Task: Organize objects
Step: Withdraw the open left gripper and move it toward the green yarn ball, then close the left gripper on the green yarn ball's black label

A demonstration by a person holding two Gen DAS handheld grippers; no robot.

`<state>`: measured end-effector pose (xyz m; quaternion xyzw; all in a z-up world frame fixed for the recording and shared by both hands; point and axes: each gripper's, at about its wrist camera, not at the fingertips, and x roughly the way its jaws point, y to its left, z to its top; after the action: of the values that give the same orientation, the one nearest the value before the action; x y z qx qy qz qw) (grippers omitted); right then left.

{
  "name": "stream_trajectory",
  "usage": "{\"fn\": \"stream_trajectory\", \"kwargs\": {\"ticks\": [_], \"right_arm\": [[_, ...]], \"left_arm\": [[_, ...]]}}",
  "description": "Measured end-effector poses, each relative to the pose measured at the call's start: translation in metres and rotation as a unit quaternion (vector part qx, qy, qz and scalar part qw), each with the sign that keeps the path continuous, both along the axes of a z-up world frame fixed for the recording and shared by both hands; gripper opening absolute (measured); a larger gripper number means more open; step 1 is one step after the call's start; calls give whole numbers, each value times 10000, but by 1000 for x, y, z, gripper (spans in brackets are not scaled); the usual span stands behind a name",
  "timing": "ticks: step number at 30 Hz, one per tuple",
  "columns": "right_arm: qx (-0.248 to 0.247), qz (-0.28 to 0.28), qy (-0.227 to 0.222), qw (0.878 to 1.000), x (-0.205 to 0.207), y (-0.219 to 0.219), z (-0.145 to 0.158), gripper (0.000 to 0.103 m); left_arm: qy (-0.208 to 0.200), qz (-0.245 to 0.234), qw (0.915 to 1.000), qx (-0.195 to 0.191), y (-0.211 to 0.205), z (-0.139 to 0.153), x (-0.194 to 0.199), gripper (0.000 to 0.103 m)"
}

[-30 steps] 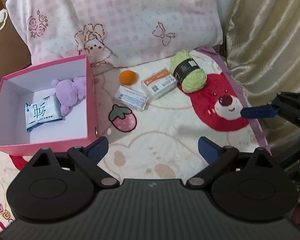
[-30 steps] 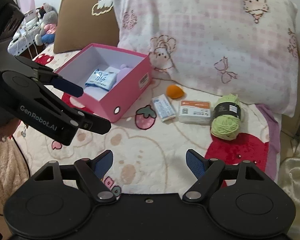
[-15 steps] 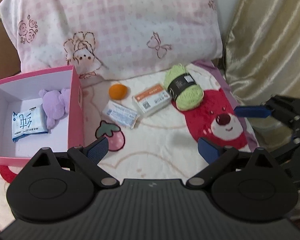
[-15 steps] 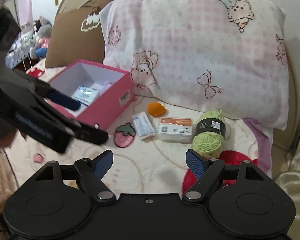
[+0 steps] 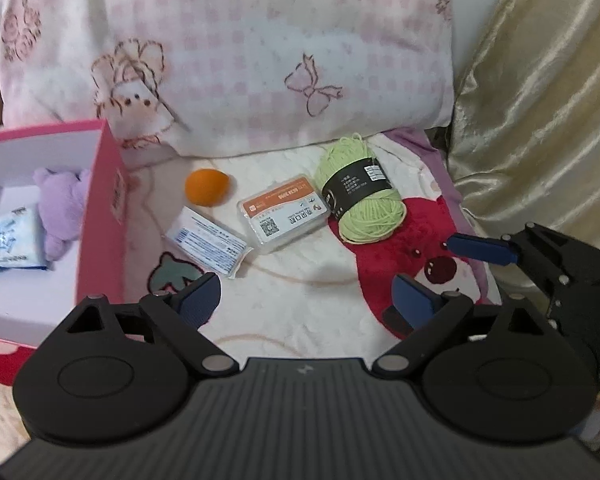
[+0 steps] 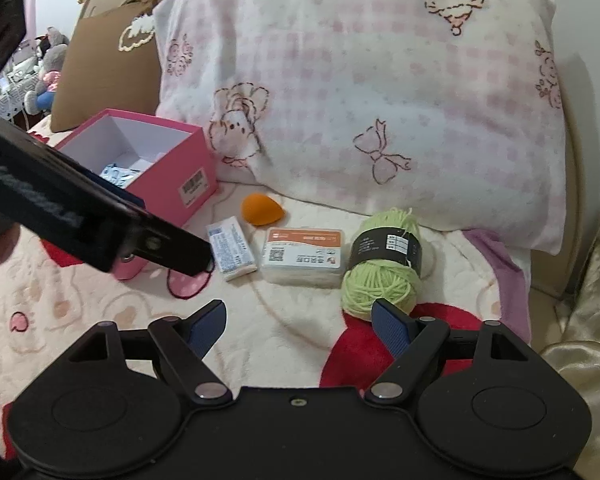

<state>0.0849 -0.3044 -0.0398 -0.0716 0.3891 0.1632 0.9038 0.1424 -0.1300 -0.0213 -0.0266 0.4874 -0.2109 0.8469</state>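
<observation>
Pink cardboard marks the landmark: an open pink box (image 5: 100,216) on a fleecy bed blanket (image 5: 300,300), already holding a purple plush toy (image 5: 62,208) and a blue tissue pack (image 5: 8,240). Just right of the box, four items lie loose in a row: a small white packet (image 5: 208,242), an orange sponge (image 5: 206,186) behind it, a clear card case (image 5: 284,216), and, farthest from the box, a ball of green yarn (image 5: 360,200).

Both claws hang above the row with nothing between their pads. The left gripper (image 5: 306,294) has just been closing a little yet stands wide; the right gripper (image 6: 298,326) gapes equally, nearest the yarn.

Taking the yarn across its banded middle looks soundest, since loose strands would slip; the flat packet likely needs pads pressed into the soft blanket.

Only the left wrist view looks down into the box and shows the plush. The right wrist view alone shows the box's barcode label (image 6: 194,188), a brown cushion (image 6: 108,64) beyond it, and the pink-checked pillow (image 6: 360,92) in full.
</observation>
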Motion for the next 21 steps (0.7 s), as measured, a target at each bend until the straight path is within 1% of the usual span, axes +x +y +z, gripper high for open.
{"fn": "stream_trajectory", "kwargs": {"ticks": [3,6,9,12,14,18,19,21], "right_arm": [[21,-108,46,9999,7,-2,-5,83],[86,-206,70,9997,13,-6,-9,83],[179,-286,129,9993,20,-11,-13,83],[287,-313,324,9986,28,-14,-20,80],[351,-345,357,9981,30,-15,-22,79],[407,-375,295,9980,36,-19,-28,79],[424,-422,217,9980,38,-21,-30,79],[490,-516,35,9975,41,-26,-33,81]], "left_arm": [[-137,-27,9999,25,-10,-7,5,92],[-229,-32,9997,-120,-17,-12,9,92],[-340,-25,9988,-346,-22,-14,15,92],[-471,-72,9980,-405,-31,-17,22,92],[-485,-92,9979,-430,-37,-23,26,92],[-417,-103,9979,-491,-47,-37,35,84],[-431,-126,9978,-495,-50,-41,37,84],[-444,-337,9978,-367,-60,-47,41,84]]}}
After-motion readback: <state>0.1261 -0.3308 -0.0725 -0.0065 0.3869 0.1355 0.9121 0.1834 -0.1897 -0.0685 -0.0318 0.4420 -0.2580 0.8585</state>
